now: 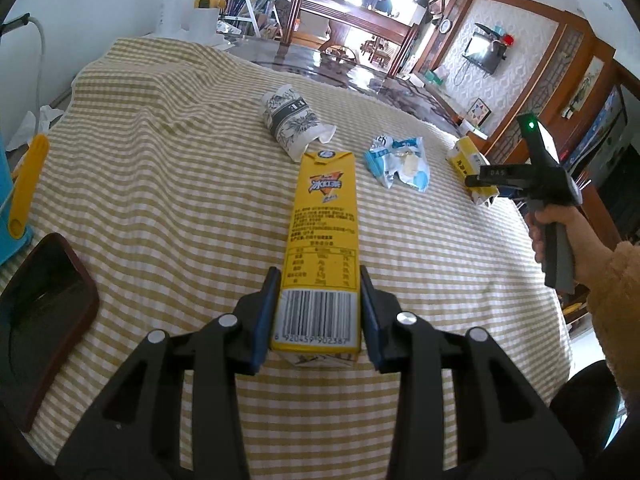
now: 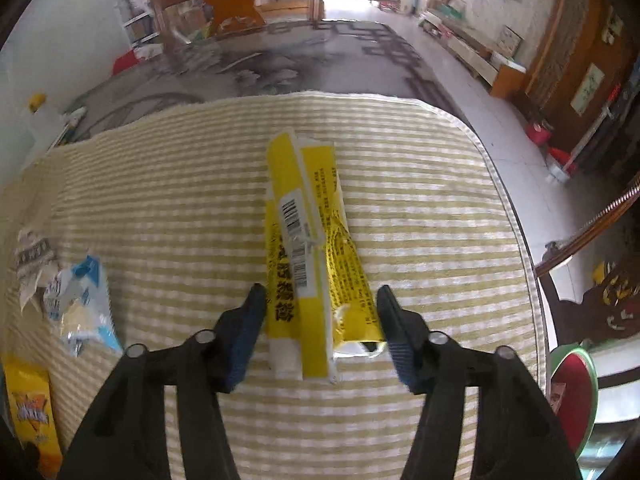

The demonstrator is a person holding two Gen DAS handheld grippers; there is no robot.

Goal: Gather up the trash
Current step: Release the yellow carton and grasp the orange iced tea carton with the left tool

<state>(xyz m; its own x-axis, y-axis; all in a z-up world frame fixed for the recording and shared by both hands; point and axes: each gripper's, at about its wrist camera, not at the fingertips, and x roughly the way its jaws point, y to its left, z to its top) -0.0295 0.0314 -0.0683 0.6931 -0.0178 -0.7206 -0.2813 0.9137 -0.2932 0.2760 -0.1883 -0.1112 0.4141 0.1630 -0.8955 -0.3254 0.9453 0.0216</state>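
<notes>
Left gripper (image 1: pixel 318 312): both blue pads press on the sides of the yellow drink carton (image 1: pixel 320 248), at the end with the barcode. It is clamped on the carton.
Yellow drink carton: it lies long on the checked cloth (image 1: pixel 160 200), with its top end pointing away towards the middle of the table. The near end sits between the two pads.
Right gripper (image 2: pixel 320 312): it points steeply down over the torn yellow wrapper (image 2: pixel 308 248). The two pads stand on either side of the wrapper's near end; the right pad is at its edge and the left pad is just beside it. If they already squeeze it, I cannot tell; the picture is a little blurred.
Torn yellow wrapper: it lies flat on the cloth near the right side of the table, open and crumpled at the near end, with a barcode strip along it.
Hand (image 1: pixel 560 236): in the left wrist view a hand with a fuzzy tan sleeve (image 1: pixel 616 292) holds the handle of the right gripper.
Other trash: a blue and white crumpled bag (image 1: pixel 396 160) lies between the carton and the wrapper. A crushed patterned paper cup (image 1: pixel 294 120) lies on its side beyond the carton.
Beside the table: a dark tray (image 1: pixel 44 312) is at the left edge.
</notes>
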